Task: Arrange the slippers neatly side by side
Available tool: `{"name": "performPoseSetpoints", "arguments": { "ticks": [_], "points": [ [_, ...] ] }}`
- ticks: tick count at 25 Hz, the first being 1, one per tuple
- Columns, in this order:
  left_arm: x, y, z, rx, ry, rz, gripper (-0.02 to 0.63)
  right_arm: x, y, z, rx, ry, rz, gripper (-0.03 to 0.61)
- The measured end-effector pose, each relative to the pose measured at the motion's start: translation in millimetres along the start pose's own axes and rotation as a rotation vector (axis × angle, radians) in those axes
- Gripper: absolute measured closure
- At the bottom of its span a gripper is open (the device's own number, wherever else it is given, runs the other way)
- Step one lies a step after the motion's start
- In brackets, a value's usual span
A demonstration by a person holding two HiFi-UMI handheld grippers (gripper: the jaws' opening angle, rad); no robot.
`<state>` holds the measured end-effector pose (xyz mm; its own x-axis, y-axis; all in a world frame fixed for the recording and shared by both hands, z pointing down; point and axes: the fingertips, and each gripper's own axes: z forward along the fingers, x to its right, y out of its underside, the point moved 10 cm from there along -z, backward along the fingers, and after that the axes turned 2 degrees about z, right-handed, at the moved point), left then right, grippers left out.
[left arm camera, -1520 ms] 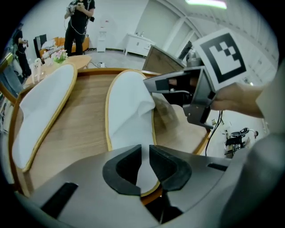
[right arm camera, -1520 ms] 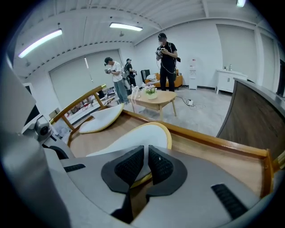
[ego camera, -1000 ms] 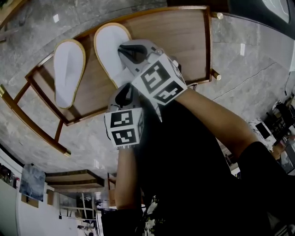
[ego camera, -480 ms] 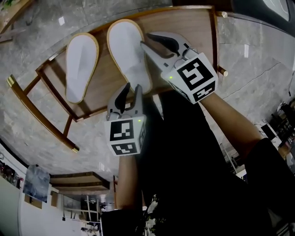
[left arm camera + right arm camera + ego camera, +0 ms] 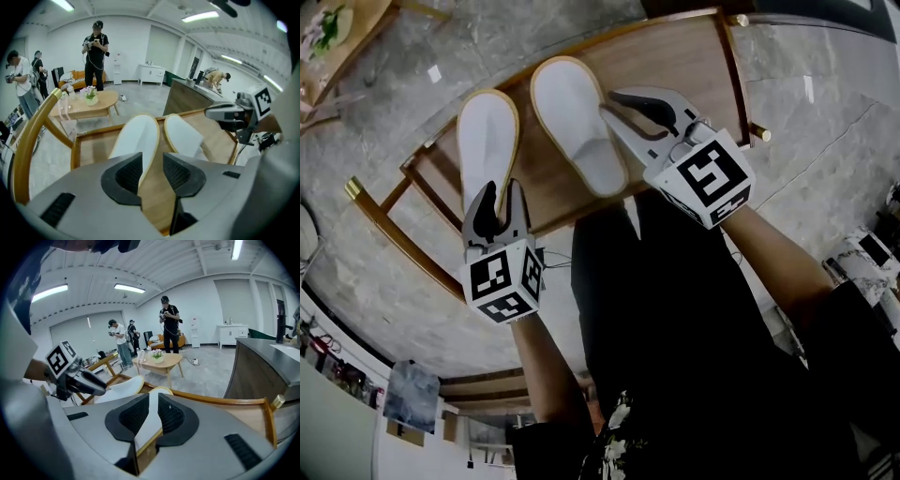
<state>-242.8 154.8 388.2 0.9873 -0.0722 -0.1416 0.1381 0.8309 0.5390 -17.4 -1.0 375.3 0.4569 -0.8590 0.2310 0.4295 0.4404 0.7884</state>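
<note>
Reach favours our left side
Left gripper (image 5: 499, 199) (jaws just opened, empty) hangs at the near end of the left slipper (image 5: 487, 141), lying lengthwise ahead; right gripper (image 5: 614, 103), jaws just narrowed, empty, flanks the right slipper (image 5: 577, 122).

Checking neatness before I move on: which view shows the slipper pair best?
Head view: it looks down on left slipper and right slipper, side by side on the bench. Left gripper view shows them foreshortened, heels hidden; right gripper view shows only parts.

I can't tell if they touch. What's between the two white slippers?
Only bare wooden tabletop; the head view shows left slipper and right slipper apart.
</note>
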Motion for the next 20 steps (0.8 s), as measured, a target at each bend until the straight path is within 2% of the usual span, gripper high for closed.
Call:
{"name": "performPoseSetpoints", "arguments": {
  "ticks": [4, 9, 10, 14, 20],
  "points": [
    [-21.1, -13.2, 6.7, 0.021, -0.082, 0.089, 0.462, -11.2, -4.3, -19.2, 0.020, 0.023, 0.023, 0.528],
    [-27.5, -15.8, 21.8, -0.027, -0.115, 0.188, 0.460, -10.3, 2.2, -31.9, -0.009, 0.053, 0.040, 0.532],
    [-28.8, -13.8, 25.0, -0.036, -0.114, 0.191, 0.465, -10.6, 3.6, -31.5, -0.011, 0.057, 0.045, 0.533],
    [-31.1, -9.6, 29.3, -0.039, -0.139, 0.187, 0.582, -15.4, 5.0, -26.6, 0.003, 0.053, 0.046, 0.540],
    [-25.4, -19.0, 13.9, -0.019, -0.159, 0.115, 0.598, -16.6, 1.7, -33.5, 0.009, 0.039, 0.057, 0.546]
  ]
}}
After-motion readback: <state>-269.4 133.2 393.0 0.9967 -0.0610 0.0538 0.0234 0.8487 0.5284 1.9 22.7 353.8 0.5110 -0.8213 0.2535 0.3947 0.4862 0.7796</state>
